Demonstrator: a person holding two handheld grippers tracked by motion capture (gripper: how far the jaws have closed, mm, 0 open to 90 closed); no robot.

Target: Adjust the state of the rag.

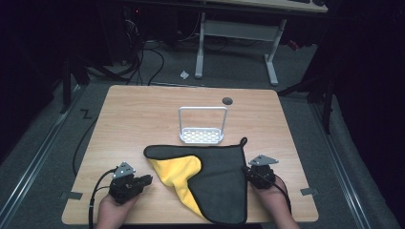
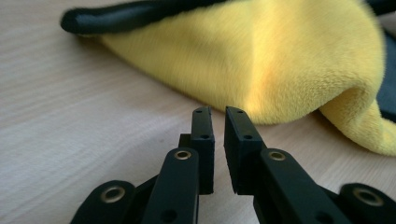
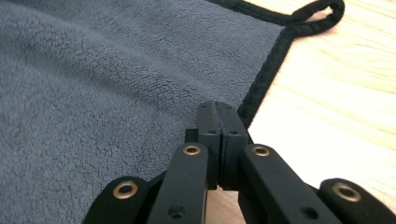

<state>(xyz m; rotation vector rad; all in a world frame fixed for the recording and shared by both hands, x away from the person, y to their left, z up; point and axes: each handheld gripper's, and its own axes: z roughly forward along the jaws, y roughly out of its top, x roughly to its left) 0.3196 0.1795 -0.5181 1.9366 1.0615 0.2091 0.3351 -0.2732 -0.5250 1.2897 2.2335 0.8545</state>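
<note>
From the high view, a dark grey cloth (image 1: 217, 179) lies on the wooden table (image 1: 143, 114) near the front edge; 1 corner is folded over and shows its yellow side (image 1: 179, 174); the cloth's bottom edge is cut off by the picture. The left gripper (image 1: 145, 180) sits at 9 o'clock from the cloth, just beside the yellow part; the right gripper (image 1: 249, 171) sits at 3 o'clock, at the cloth's edge; its tips are too small to make out here. A white wire rack (image 1: 202, 135) stands at 12 o'clock from the cloth.

In the left gripper view, the jaws stand a tiny bit apart with nothing between them; the yellow fold (image 2: 261, 70) is just ahead, a bit blurry.

In the right gripper view, the jaws are pressed together, empty, over the grey cloth (image 3: 102, 93) near its black hem (image 3: 266, 79); I cannot tell if they touch it.
</note>
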